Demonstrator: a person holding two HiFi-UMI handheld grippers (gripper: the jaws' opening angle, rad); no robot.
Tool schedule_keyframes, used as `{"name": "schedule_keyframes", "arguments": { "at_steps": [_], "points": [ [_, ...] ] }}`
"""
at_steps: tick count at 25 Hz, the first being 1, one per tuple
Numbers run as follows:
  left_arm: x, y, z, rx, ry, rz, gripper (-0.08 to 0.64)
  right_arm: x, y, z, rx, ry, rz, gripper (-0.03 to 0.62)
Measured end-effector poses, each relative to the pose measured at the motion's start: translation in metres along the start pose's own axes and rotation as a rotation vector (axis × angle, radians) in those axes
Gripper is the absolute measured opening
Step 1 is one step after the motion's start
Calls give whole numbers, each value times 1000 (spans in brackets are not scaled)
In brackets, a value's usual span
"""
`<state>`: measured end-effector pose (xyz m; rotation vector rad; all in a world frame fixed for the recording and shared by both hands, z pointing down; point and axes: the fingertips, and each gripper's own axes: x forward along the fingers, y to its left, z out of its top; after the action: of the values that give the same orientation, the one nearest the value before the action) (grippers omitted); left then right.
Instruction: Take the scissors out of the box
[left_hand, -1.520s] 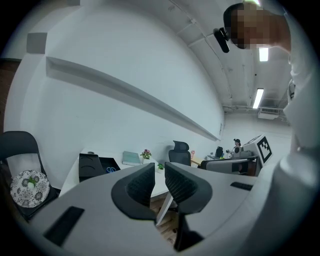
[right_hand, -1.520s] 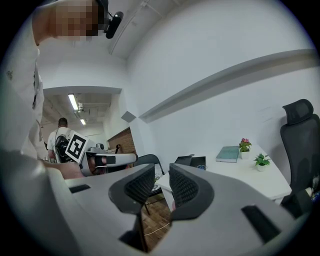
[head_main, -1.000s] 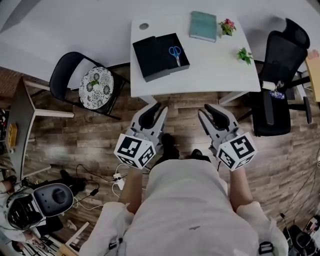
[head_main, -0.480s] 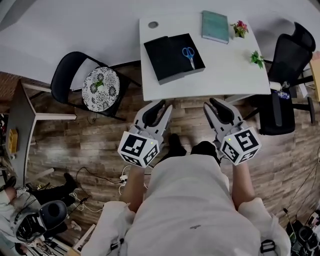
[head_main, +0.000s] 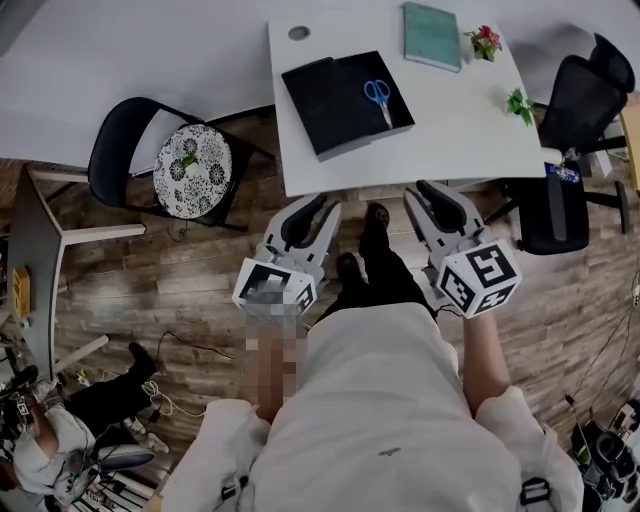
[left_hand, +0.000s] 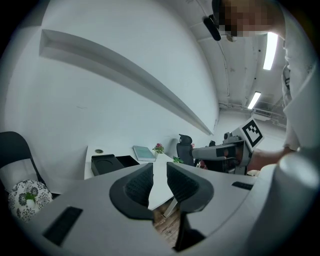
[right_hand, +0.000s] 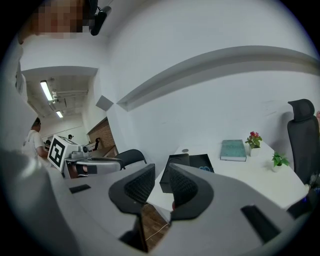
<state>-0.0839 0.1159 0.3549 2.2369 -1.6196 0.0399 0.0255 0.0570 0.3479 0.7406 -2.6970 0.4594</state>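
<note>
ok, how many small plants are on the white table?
2. A pink-flowered plant stands at the far right corner of the table, beside the teal book. A green plant stands nearer the person, by the right edge. None look hidden.

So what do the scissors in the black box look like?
The scissors are small, with blue loop handles and pale, metal-looking blades that seem closed. They lie flat inside the open black box on the white table. The handles point towards the wall and the blades towards the table's near edge. Only the box touches them.
</note>
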Motion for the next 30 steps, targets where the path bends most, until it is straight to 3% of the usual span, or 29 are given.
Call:
{"name": "schedule_keyframes", "arguments": {
  "at_steps": [12,30],
  "points": [
    [42,51,21,-1,37,48,92,69,-46,14,38,52,8,92],
    [144,86,42,-41,97,135,89,163,-143,26,82,148,52,92]
  ]
}}
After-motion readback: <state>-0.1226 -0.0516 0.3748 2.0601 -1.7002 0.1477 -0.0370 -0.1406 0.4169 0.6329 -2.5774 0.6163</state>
